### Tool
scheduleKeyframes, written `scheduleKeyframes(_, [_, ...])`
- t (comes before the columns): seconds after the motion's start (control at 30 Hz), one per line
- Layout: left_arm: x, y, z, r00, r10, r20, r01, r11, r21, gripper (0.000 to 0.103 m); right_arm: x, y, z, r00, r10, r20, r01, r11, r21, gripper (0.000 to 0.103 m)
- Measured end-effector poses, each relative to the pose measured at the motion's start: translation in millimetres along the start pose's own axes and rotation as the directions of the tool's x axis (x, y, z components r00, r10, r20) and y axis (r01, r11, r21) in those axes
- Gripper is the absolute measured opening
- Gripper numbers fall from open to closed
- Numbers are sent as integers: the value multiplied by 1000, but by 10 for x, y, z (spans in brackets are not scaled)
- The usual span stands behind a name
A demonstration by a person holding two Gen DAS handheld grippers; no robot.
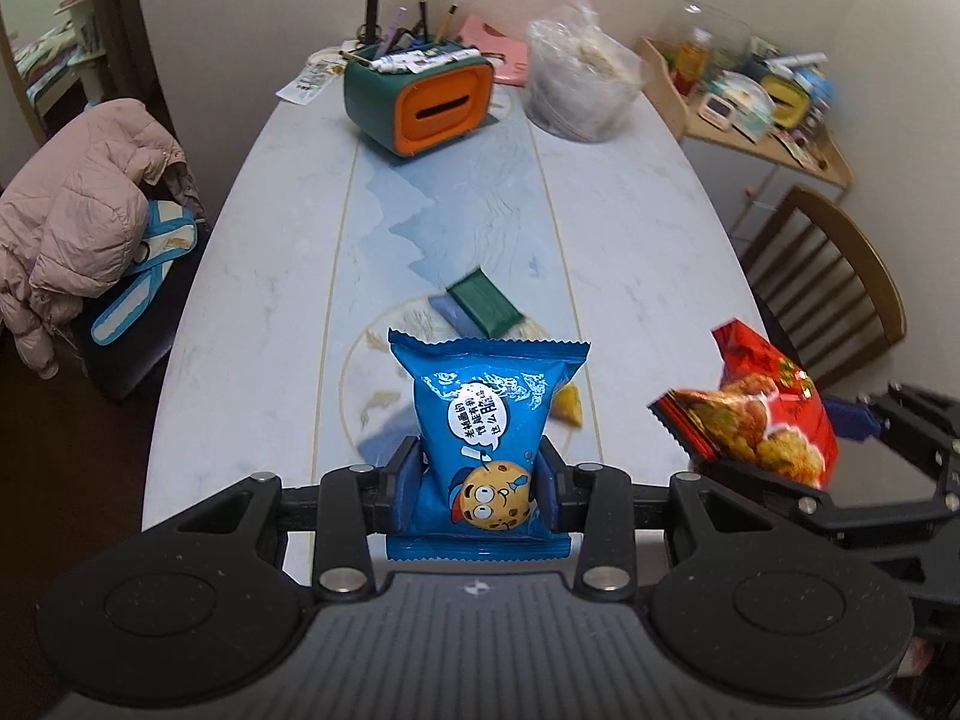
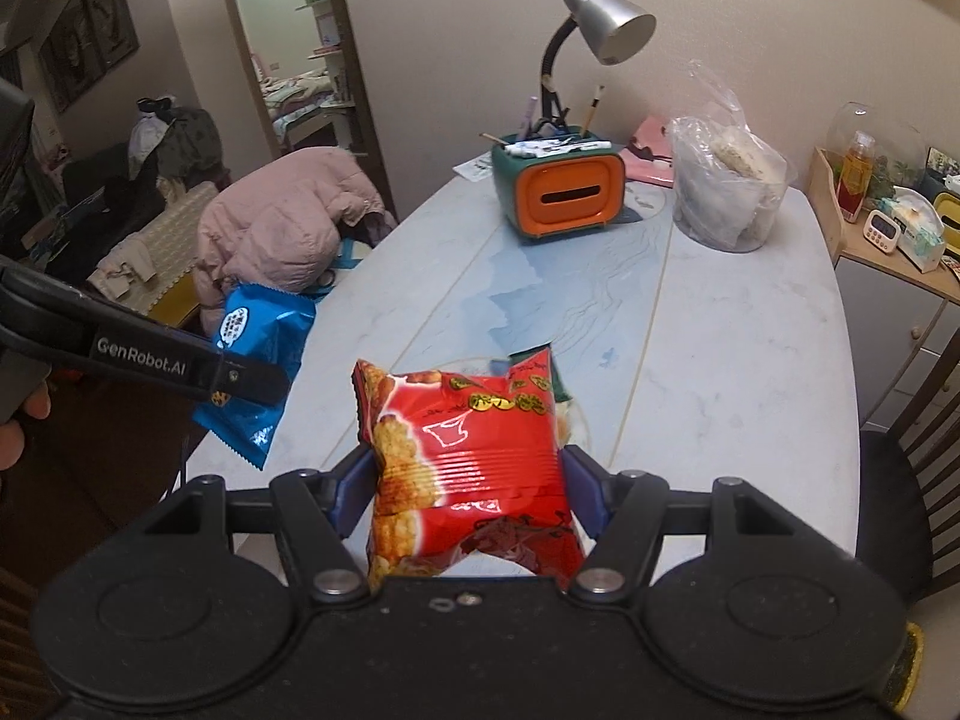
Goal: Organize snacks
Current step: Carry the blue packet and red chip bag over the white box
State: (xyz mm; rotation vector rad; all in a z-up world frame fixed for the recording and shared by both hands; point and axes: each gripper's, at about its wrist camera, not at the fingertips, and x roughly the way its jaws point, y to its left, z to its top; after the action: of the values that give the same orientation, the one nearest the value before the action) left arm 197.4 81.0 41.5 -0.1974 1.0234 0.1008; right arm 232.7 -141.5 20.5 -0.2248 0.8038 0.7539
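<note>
Pink jacket (image 1: 78, 204): heaped on a chair at the left edge of the left wrist view, off the tabletop (image 1: 270, 276); no part in the task.

Left gripper (image 1: 480, 480): centre bottom of its own view, jaws narrowed onto the blue cookie packet (image 1: 486, 426), pads pressing its lower sides. The packet stands upright between them, clear of the tabletop.

Risk, blue packet: the pads hold only the lower part of a puffed, slick wrapper – a quick swing could let it pivot or slide out, and a harder squeeze could crush the cookie inside.

Green packet (image 1: 486, 303): lying flat mid-frame just beyond the blue packet, with a yellow piece (image 1: 569, 408) partly hidden to its right – both still to be sorted, I judge.

Orange-and-green desk organizer (image 1: 420, 99): upper centre, far end of the tabletop, pens standing in it; beside it to the right a clear plastic bag (image 1: 579, 87).

Right gripper (image 2: 468, 480): centre bottom of the right wrist view, jaws at a middling width, clamped on the red snack bag (image 2: 468, 462), which bulges above them and is off the tabletop.

Risk, both grippers: in the left wrist view the red bag sits close at lower right, so the two loads could knock together if the hands converge; where the snacks belong is not shown.
</note>
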Motion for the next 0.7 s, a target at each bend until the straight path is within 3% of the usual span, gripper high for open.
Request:
scheduleKeyframes(0.23, [-254,-10,-404,1000,2,-25,-1,999,55,38,-221,219,-249,1000,15,-9,-15,1000,-18,65])
scheduleKeyframes(0.43, [-373,-30,-735,997,-36,-69,41,996,74,38,-366,374,-454,999,37,-20,-37,999,-13,65])
scheduleKeyframes(0.7, [-257,-70,-1181,990,-37,-136,51,994,101,38,-347,551,-767,996,69,-60,-69,998,-3,65])
